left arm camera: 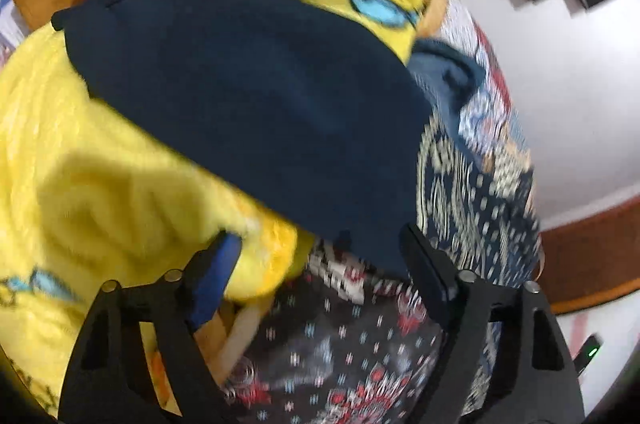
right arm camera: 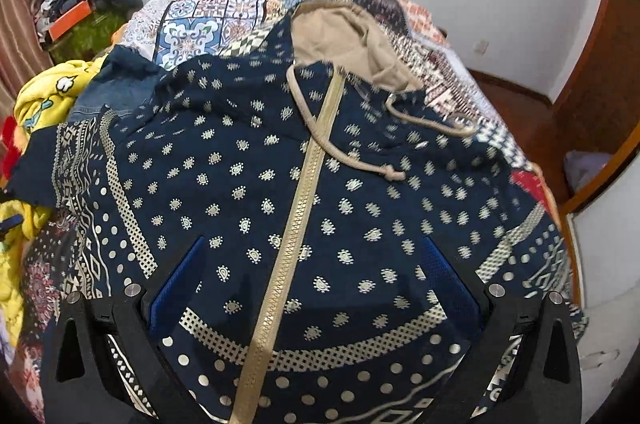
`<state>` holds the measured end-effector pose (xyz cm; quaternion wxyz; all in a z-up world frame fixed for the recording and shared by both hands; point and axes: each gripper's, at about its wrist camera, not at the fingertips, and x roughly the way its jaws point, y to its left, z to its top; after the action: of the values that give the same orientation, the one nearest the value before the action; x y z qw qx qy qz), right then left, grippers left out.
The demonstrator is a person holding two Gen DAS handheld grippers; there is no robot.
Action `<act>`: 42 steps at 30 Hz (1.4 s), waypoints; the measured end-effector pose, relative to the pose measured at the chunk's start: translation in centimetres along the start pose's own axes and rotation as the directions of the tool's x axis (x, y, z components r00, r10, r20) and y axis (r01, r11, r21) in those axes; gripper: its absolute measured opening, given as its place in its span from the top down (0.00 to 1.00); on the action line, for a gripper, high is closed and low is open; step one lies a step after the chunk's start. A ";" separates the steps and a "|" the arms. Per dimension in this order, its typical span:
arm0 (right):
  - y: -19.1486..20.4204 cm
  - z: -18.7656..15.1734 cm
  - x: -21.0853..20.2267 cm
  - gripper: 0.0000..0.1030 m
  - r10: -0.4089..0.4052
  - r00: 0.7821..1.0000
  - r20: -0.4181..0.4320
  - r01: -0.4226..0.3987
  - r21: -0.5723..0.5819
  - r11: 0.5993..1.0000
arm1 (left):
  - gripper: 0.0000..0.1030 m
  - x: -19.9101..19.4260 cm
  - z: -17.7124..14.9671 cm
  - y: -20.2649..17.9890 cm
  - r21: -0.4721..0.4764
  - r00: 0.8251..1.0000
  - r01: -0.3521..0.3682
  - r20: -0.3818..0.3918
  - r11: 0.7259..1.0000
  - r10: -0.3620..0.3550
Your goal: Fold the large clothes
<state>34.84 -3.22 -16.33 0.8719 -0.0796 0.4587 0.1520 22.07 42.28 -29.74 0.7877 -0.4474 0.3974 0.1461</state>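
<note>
A navy hooded jacket (right arm camera: 280, 184) with a cream paisley print is spread front-up on a patchwork bedspread (right arm camera: 208, 20), its beige hood (right arm camera: 344, 36) laid toward the wall and its gold zipper strip (right arm camera: 304, 184) run down the middle. The right gripper (right arm camera: 316, 280) is positioned over the lower front — jaws apart, nothing clamped. The left gripper (left arm camera: 320, 264) is seen at the jacket's sleeve edge (left arm camera: 248, 112), beside a yellow fleece blanket (left arm camera: 80, 164) — its jaws are also apart, with no fabric held between them. The left view is blurred.
</note>
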 end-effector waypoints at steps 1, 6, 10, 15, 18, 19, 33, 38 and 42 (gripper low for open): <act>-0.1 0.0 0.1 0.00 0.007 1.000 -0.007 -0.007 0.008 1.000 | 0.27 0.1 0.6 0.4 -0.019 1.000 0.007 0.008 1.000 -0.007; -0.4 -0.4 0.2 0.00 0.013 1.000 -0.021 -0.012 0.019 1.000 | 0.38 1.1 2.6 2.1 -0.135 1.000 0.021 0.005 0.991 -0.021; -0.6 -0.5 -0.2 0.00 0.024 0.999 -0.026 -0.023 0.024 0.999 | 0.66 0.9 2.7 1.6 -0.141 0.998 -0.056 0.001 0.988 0.057; -1.2 -0.7 -1.2 0.00 0.040 0.999 -0.022 -0.039 0.038 0.999 | 0.92 -0.6 2.2 -0.8 -0.033 0.987 -0.160 0.023 0.987 0.160; -1.4 -0.9 -1.9 0.00 0.042 0.999 -0.013 -0.042 0.043 0.998 | 0.95 -2.5 1.9 -2.6 0.030 0.982 -0.179 0.065 0.983 0.177; -1.5 -1.0 -2.2 0.00 0.042 0.999 -0.008 -0.042 0.042 0.998 | 0.96 -3.2 1.8 -3.7 0.061 0.980 -0.184 0.082 0.981 0.179; -4.6 -1.5 -5.3 0.00 0.050 0.997 0.056 -0.054 0.062 0.997 | 0.98 -7.6 -2.9 -26.5 0.558 0.944 -0.223 0.327 0.799 0.036; -6.2 -1.7 -6.0 0.00 0.053 0.996 0.066 -0.059 0.084 0.995 | 0.98 -5.0 -8.0 -33.6 0.686 0.967 -0.102 0.238 0.721 -0.090; -7.7 -2.0 -6.6 0.00 0.034 0.996 0.078 -0.041 0.086 0.995 | 0.98 -1.1 -13.4 -38.2 0.769 0.985 0.003 0.107 0.639 -0.132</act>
<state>32.34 -12.30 -12.00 0.8884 -0.0267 0.4327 0.1510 37.08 10.13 -10.21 0.9358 -0.0740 0.3432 -0.0315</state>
